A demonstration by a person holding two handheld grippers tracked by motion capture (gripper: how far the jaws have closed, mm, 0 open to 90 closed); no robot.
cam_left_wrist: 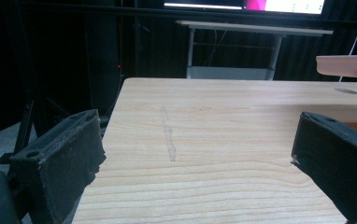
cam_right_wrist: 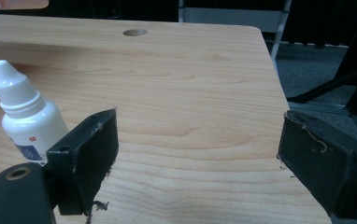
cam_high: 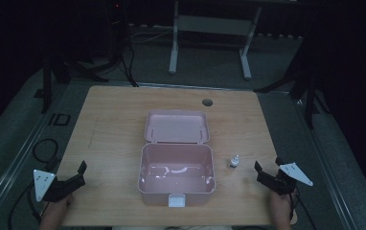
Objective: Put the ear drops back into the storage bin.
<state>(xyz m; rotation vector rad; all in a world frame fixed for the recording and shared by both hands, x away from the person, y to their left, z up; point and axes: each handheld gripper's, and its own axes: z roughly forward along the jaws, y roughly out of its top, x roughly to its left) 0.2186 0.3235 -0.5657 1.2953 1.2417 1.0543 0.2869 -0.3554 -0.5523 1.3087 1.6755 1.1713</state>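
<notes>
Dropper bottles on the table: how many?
1. The small white dropper bottle stands upright on the table, apart from the open pink box at its right side, ahead of the right claw. The box's inside looks empty.

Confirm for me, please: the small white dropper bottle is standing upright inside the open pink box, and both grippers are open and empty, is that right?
Not quite. The dropper bottle stands upright on the table, outside the pink box, just off its right side, as the high view shows. The rest holds: the left gripper and right gripper are both open and empty.
</notes>
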